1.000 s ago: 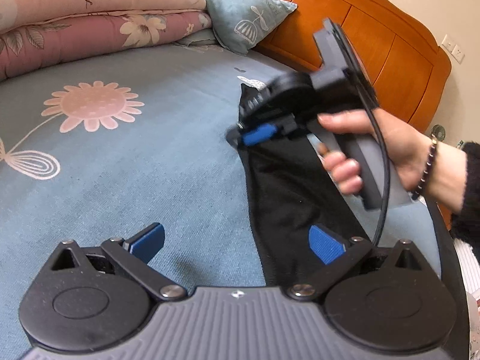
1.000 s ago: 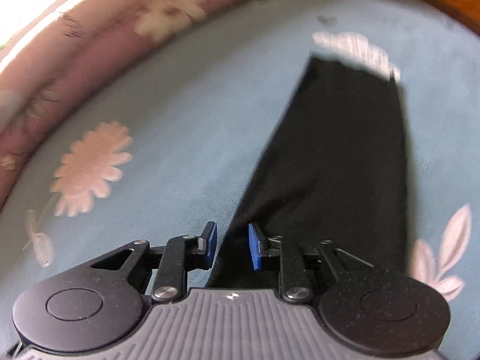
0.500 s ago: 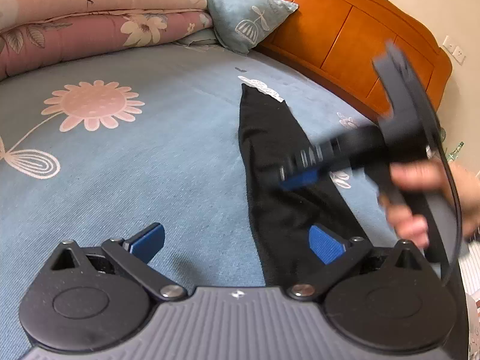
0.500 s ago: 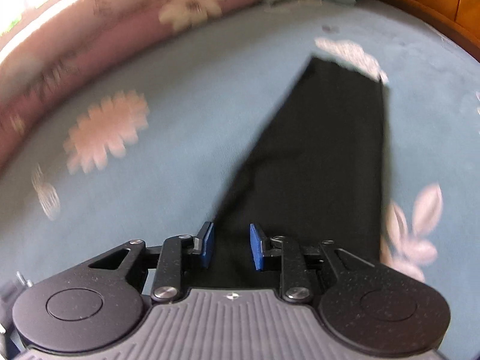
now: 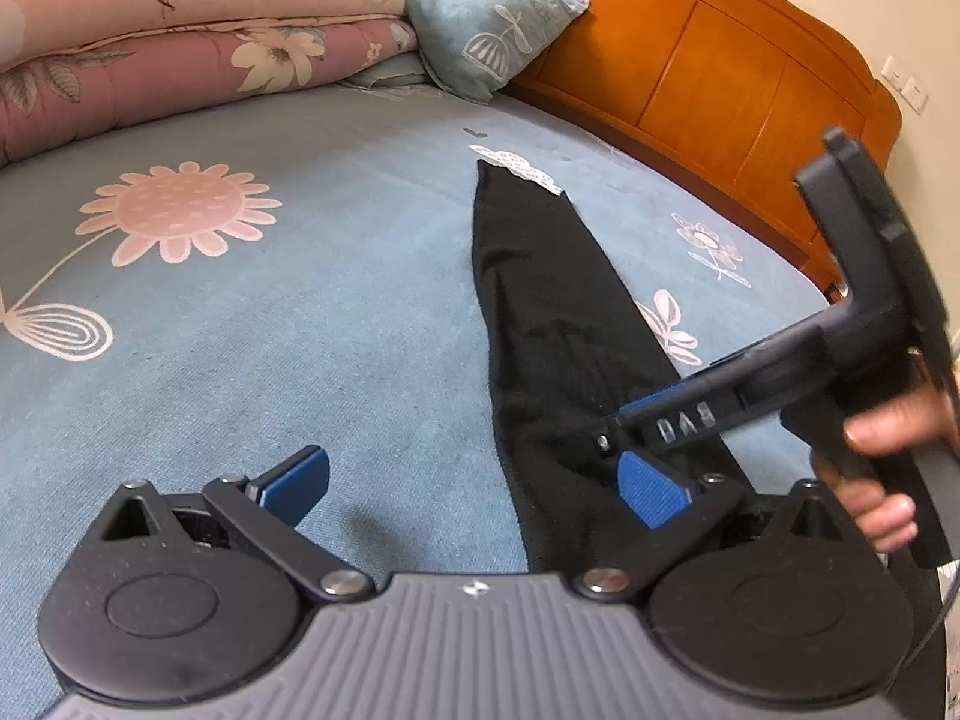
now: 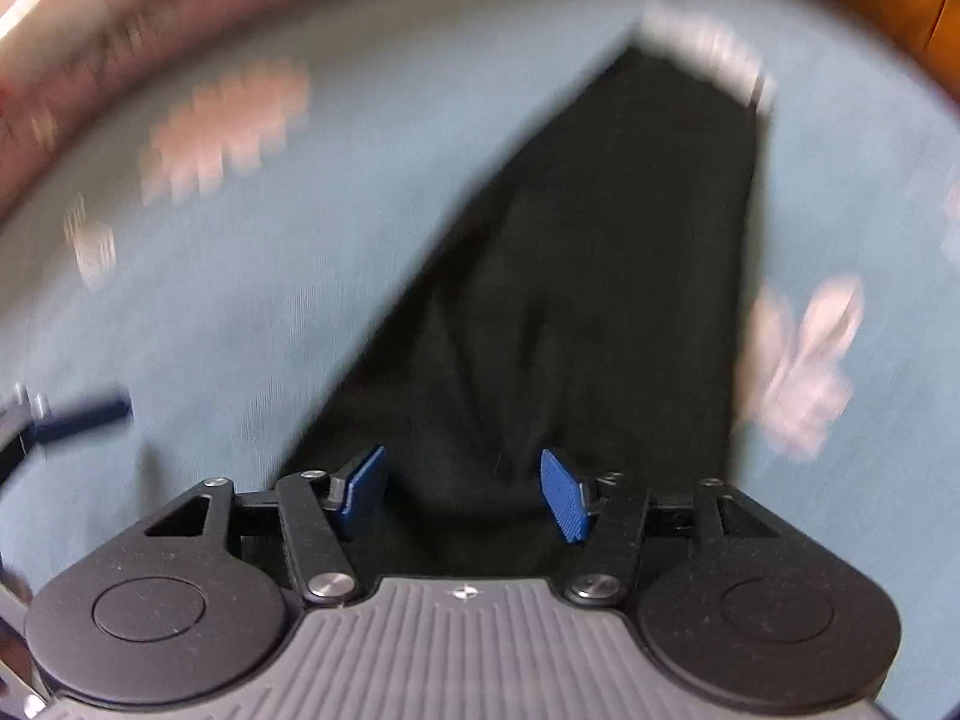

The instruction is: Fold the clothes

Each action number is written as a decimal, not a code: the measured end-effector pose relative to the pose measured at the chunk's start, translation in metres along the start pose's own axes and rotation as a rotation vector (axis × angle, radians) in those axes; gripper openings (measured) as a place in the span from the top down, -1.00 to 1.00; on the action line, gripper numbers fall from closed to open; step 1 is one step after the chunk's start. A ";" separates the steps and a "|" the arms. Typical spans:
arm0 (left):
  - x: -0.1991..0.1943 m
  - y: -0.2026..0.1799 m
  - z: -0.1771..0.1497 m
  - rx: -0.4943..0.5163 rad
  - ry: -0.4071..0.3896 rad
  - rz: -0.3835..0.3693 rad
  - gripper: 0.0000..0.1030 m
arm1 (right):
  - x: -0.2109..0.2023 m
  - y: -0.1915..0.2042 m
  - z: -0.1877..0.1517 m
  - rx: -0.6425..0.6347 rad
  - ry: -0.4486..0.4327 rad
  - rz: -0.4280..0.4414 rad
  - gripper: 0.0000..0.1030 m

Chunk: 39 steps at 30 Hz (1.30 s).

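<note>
A long black garment lies flat on the blue flowered bedsheet, narrowing toward the headboard. My left gripper hovers open over the sheet, its right pad above the garment's near left edge, nothing between the fingers. A hand holds the right gripper low over the garment, pointing left. In the blurred right wrist view the right gripper is open, with the black garment spread beneath and ahead of it. A blue finger of the left gripper shows at that view's left edge.
Folded pink floral quilts and a blue pillow are stacked at the head of the bed. An orange wooden headboard runs along the right, with a wall socket beyond it.
The right gripper has pulled back from the garment's far end toward its near end, dropped lower, and its jaws have opened wider. The left gripper has stayed put and open.
</note>
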State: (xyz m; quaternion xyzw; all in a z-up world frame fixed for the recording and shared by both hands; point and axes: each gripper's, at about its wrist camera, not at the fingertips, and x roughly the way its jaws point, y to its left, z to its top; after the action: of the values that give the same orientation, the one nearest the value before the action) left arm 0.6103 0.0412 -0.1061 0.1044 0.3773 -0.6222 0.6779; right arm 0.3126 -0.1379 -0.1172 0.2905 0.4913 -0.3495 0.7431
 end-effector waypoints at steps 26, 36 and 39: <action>0.023 -0.072 -0.021 0.201 0.072 -0.286 -0.98 | -0.015 -0.114 -0.033 0.239 -0.259 -0.034 0.64; 0.026 -0.070 -0.021 0.183 0.082 -0.282 -0.98 | -0.019 -0.118 -0.043 0.340 -0.277 0.077 0.64; 0.028 -0.069 -0.020 0.179 0.083 -0.280 -0.98 | -0.019 -0.126 -0.048 0.411 -0.287 0.147 0.64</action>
State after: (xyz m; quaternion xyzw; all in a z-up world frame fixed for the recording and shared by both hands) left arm 0.5372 0.0181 -0.1150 0.1364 0.3587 -0.7368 0.5567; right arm 0.1804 -0.1704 -0.1274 0.4177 0.2773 -0.4246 0.7539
